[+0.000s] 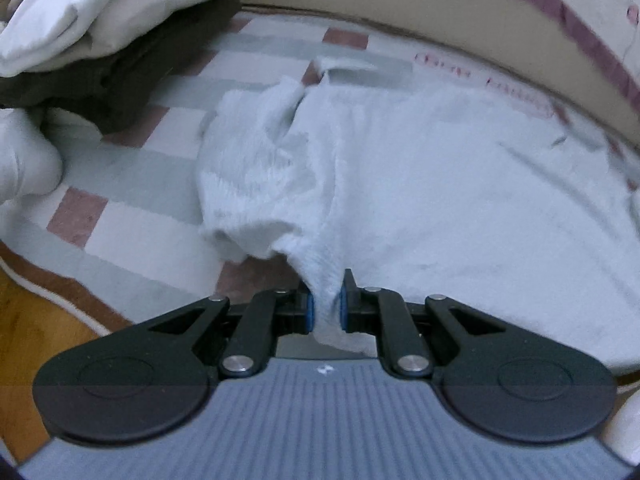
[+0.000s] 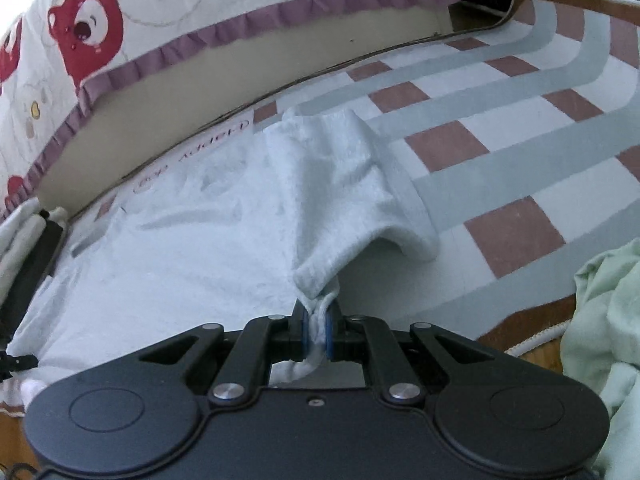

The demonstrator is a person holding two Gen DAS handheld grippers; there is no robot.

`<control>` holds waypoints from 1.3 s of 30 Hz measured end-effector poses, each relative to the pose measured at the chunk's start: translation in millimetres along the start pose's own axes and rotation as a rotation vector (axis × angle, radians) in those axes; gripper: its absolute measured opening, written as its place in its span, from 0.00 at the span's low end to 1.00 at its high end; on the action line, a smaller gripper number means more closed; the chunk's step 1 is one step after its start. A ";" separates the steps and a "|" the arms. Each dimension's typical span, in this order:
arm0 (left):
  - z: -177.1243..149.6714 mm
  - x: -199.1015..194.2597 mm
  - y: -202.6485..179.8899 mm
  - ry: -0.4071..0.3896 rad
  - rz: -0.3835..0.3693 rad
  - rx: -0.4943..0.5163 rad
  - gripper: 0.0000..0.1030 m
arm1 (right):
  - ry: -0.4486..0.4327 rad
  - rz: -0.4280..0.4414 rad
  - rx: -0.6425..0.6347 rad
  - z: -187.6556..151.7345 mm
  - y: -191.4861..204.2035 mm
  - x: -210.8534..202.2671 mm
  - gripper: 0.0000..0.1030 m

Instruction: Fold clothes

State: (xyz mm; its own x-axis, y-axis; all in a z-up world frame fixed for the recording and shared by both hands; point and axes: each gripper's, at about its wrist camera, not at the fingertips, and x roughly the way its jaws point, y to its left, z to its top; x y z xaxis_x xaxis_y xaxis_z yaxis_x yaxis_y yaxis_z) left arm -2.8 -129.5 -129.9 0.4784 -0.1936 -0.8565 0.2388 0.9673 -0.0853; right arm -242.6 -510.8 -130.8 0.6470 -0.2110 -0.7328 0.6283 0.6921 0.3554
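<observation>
It was a home, most likely a bedroom. A checked rug [image 2: 500, 152] in grey, white and dusty red lay on a wooden floor [image 1: 28, 320] beside a bed [image 2: 224, 68] whose cover [image 2: 132, 8] carried red cartoon bears and a purple frill. Folded clothes [image 1: 100, 28] sat stacked nearby.

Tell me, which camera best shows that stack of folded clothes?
The left wrist view: the stack of folded clothes sits at its upper left, pale pieces over dark ones. The right wrist view shows only what may be its edge.
</observation>
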 end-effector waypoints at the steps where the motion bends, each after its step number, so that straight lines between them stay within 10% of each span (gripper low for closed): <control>1: -1.0 2.5 1.0 0.009 0.008 0.000 0.11 | 0.003 -0.005 -0.009 -0.2 0.3 1.0 0.09; 5: -0.7 11.5 9.9 0.060 0.083 -0.026 0.12 | 0.046 -0.031 -0.015 -2.2 -2.9 9.5 0.10; 8: 1.7 -1.4 11.2 0.076 0.217 -0.018 0.30 | 0.081 -0.078 0.069 -5.7 -17.0 12.0 0.30; 14: 26.6 -50.7 -29.1 -0.145 0.069 0.075 0.56 | 0.013 0.159 0.389 8.2 -68.5 -3.3 0.67; 17: 25.8 -29.4 -55.7 -0.175 -0.047 0.123 0.58 | 0.023 0.211 0.522 18.9 -85.5 18.4 0.68; 22: 30.7 17.6 -77.3 -0.104 0.002 0.202 0.57 | 0.105 0.286 0.820 27.9 -102.0 65.2 0.65; 24: 38.7 24.3 -77.0 -0.122 0.039 0.225 0.57 | 0.079 0.284 0.833 38.0 -102.7 72.1 0.36; 26: 48.9 32.5 -70.6 -0.130 0.066 0.247 0.56 | 0.000 0.201 0.679 54.9 -91.7 67.3 0.06; 30: 62.9 37.0 -36.1 -0.137 0.154 0.274 0.56 | -0.222 -0.170 0.136 64.8 -43.5 29.3 0.03; 33: 73.2 39.9 -9.3 -0.141 0.221 0.292 0.56 | -0.213 -0.396 -0.142 48.4 -17.9 33.8 0.04; 39: 75.9 36.1 54.9 -0.113 0.217 0.239 0.58 | -0.092 -0.590 -0.020 43.7 -58.7 53.9 0.16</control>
State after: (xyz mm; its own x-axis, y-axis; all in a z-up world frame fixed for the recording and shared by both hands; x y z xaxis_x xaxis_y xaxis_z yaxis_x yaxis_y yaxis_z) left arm 91.8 -95.8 -126.9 0.6271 -0.0175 -0.7787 0.3060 0.9249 0.2257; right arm -225.7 -593.0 -165.8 0.2262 -0.6220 -0.7497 0.8852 0.4524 -0.1083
